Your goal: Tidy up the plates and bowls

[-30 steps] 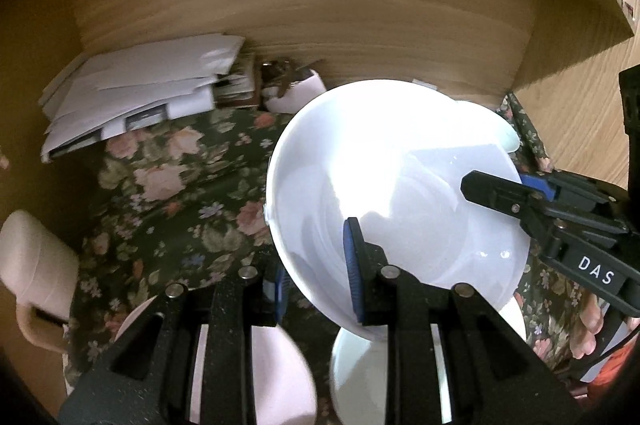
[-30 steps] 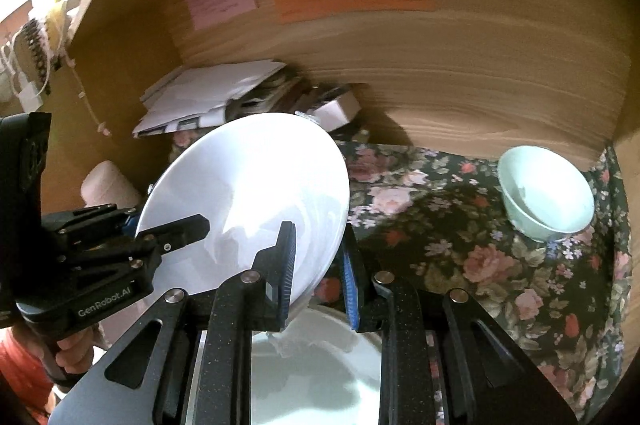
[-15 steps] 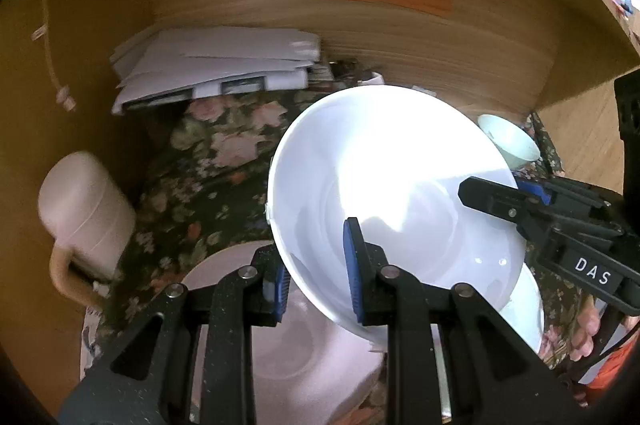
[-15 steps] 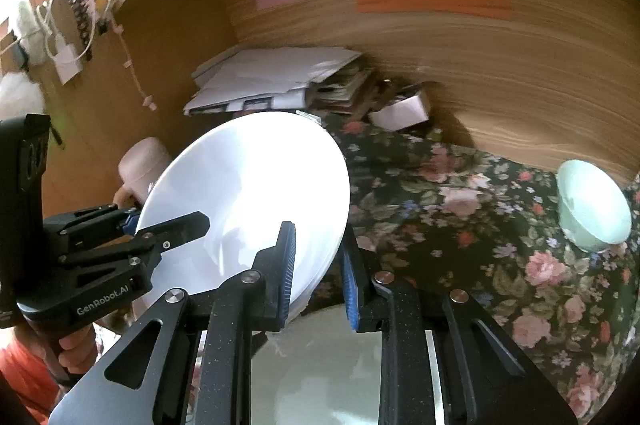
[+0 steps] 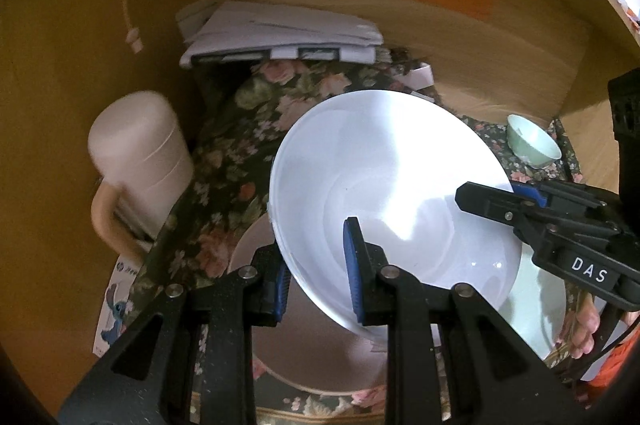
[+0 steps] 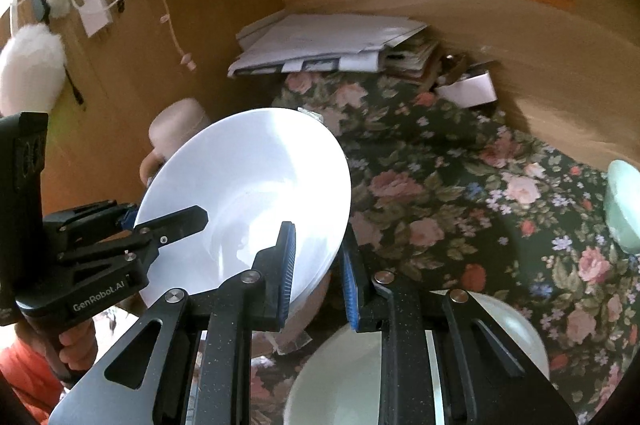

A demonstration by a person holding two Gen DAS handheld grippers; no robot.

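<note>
A large white bowl (image 5: 384, 185) is held in the air by both grippers; it also shows in the right wrist view (image 6: 248, 201). My left gripper (image 5: 316, 277) is shut on its near rim. My right gripper (image 6: 318, 273) is shut on the opposite rim and shows in the left wrist view (image 5: 516, 201). The bowl is tilted above a pale pink plate (image 5: 304, 353) on the floral cloth. A pale plate (image 6: 352, 377) lies under my right gripper, also seen in the left wrist view (image 5: 540, 309). A small mint bowl (image 5: 534, 141) stands at the far right.
A cream lidded mug (image 5: 140, 161) stands at the left on the floral cloth (image 6: 460, 193). A stack of papers (image 5: 280, 33) and a small white box (image 6: 468, 89) lie against the wooden back wall. Wooden walls close in on the left and right.
Both grippers have carried the white bowl back and to the left, away from the mint bowl. It now hangs over the pink plate, and the cream mug has come closer.
</note>
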